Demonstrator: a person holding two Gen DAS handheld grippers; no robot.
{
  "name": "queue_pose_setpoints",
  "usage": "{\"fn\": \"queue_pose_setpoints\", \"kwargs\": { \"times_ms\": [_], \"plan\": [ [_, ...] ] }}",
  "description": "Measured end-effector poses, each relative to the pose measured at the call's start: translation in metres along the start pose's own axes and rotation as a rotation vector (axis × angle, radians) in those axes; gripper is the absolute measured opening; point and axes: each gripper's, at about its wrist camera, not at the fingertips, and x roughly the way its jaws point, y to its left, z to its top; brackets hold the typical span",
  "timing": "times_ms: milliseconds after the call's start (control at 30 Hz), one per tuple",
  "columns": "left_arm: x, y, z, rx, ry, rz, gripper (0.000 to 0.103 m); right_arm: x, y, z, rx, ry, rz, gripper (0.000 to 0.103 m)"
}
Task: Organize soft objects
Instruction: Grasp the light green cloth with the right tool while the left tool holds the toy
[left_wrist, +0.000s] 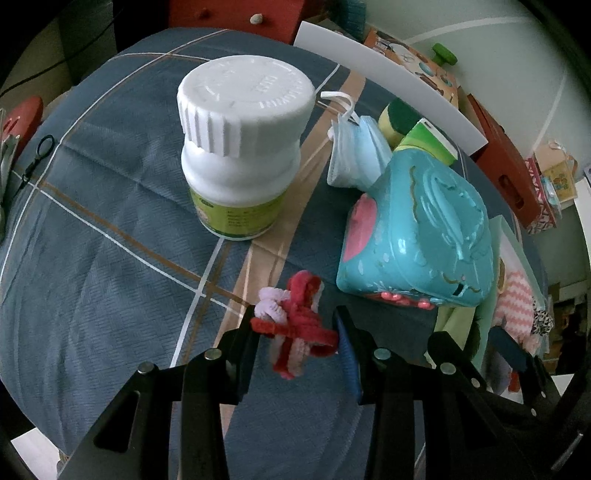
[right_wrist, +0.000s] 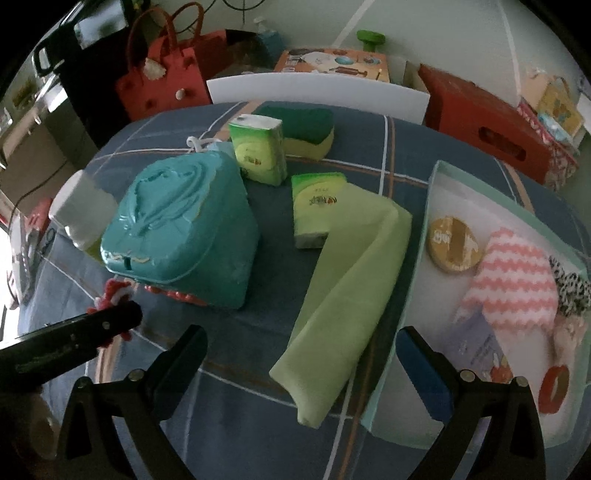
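A tangle of red and pink pipe cleaners (left_wrist: 295, 325), fuzzy and springy, sits clamped between the two pads of the left gripper (left_wrist: 297, 332), held clear above the blue plaid tablecloth (left_wrist: 110, 258) with loose ends poking out past the fingers. Just beside it stands a teal plastic case (left_wrist: 417, 236) with an embossed lid, and behind that a white-capped bottle (left_wrist: 240, 147) with a green label and a folded blue face mask (left_wrist: 354, 151). From the right wrist view the right gripper (right_wrist: 303, 354) hangs with its jaws spread wide and nothing between them, above a folded light-green cloth (right_wrist: 351, 291) whose lower end rests against the rim of a pale green tray (right_wrist: 391, 369). That tray already holds a pink-and-white zigzag knit (right_wrist: 513, 269), a round tan disc (right_wrist: 452, 243) and a red ring (right_wrist: 554, 384), and looks like the likely destination for soft items. Two green tissue packs (right_wrist: 258, 151) and a green-and-yellow sponge (right_wrist: 306, 129) wait farther back. The grip appears shallow: the bundle is caught by a few wiry strands, so a quick swing could let it spring free or twist out. Its stray ends could also snag the teal case in passing and drag or tip it, and the tall bottle nearby looks easy to knock over. With both tools close over the same patch of table, a crossing move risks a collision.
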Motion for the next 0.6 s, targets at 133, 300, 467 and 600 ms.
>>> {"fn": "queue_pose_setpoints", "kwargs": {
  "times_ms": [133, 300, 467, 600],
  "plan": [
    [-0.001, 0.001, 0.0, -0.006, 0.002, -0.005, 0.042, 0.0, 0.001, -0.001, -0.009, -0.013, 0.048, 0.102],
    [0.0, 0.003, 0.005, -0.011, 0.004, -0.013, 0.042, 0.008, -0.002, 0.0, -0.007, -0.004, 0.069, 0.095],
    [0.0, 0.004, 0.004, -0.022, 0.004, -0.021, 0.042, 0.018, 0.002, -0.001, -0.032, 0.023, 0.055, 0.084],
    [0.002, 0.003, 0.004, -0.032, 0.007, -0.025, 0.042, 0.027, 0.005, -0.003, -0.071, 0.052, -0.01, 0.073]
  ]
}}
